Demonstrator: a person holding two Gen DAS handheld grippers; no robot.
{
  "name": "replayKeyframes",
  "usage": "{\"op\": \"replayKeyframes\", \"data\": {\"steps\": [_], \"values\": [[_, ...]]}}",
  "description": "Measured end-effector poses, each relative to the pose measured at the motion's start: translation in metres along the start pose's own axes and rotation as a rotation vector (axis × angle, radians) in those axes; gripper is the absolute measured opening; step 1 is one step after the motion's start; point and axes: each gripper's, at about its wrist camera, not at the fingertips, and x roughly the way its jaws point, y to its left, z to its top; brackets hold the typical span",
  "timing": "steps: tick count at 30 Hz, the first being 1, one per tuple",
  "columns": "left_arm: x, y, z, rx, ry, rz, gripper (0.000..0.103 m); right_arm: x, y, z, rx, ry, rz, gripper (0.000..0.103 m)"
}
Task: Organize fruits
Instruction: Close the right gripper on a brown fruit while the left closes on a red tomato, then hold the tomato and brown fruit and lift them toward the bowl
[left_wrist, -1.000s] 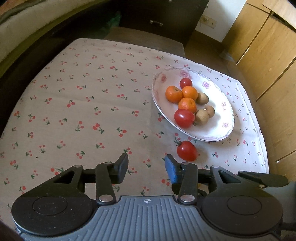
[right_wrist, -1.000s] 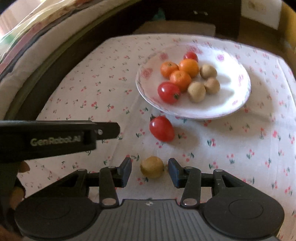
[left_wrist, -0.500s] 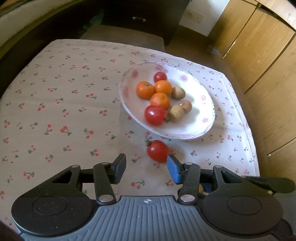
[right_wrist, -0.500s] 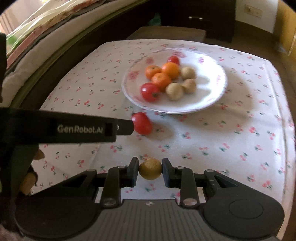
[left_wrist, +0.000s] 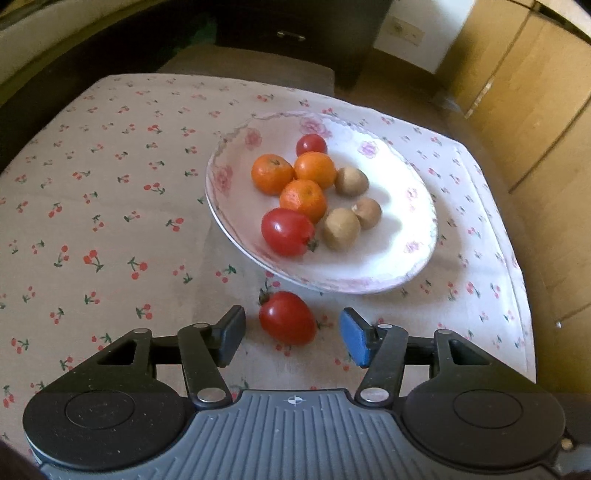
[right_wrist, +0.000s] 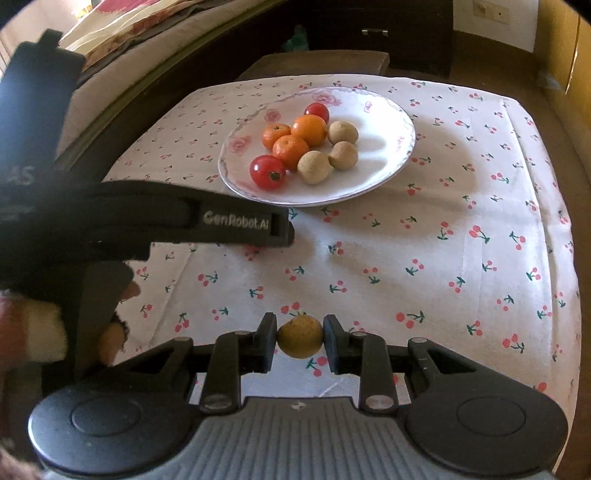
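Observation:
A white flowered plate (left_wrist: 406, 229) (right_wrist: 384, 122) on the cherry-print cloth holds oranges, red tomatoes and small brown fruits. One loose red tomato (left_wrist: 287, 317) lies on the cloth just in front of the plate. It sits between the fingers of my left gripper (left_wrist: 291, 338), whose jaws are opening and do not touch it. My right gripper (right_wrist: 300, 341) is shut on a small yellow-brown fruit (right_wrist: 300, 335), held just above the cloth near the table's front. The left gripper's black body (right_wrist: 147, 221) hides the loose tomato in the right wrist view.
The tablecloth (right_wrist: 461, 258) covers a small table with its edge at the right. Wooden cupboards (left_wrist: 535, 110) stand to the right, a dark cabinet (left_wrist: 295, 37) behind. A person's hand (right_wrist: 110, 332) holds the left gripper's handle.
The left gripper moved right toward the loose tomato, which now lies between its wider jaws. The right gripper closed on the small brown fruit and drew back from the plate with it.

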Motion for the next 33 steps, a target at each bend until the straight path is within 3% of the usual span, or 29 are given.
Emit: {"op": "replayKeyframes", "data": {"steps": [8, 33], "values": [[-0.002, -0.005, -0.004, 0.049, -0.016, 0.038, 0.042, -0.004, 0.000, 0.002, 0.005, -0.010, -0.006, 0.029], [-0.036, 0.015, -0.044, 0.159, 0.063, -0.046, 0.043, 0.000, 0.003, 0.001, -0.023, 0.023, -0.043, 0.029]]}}
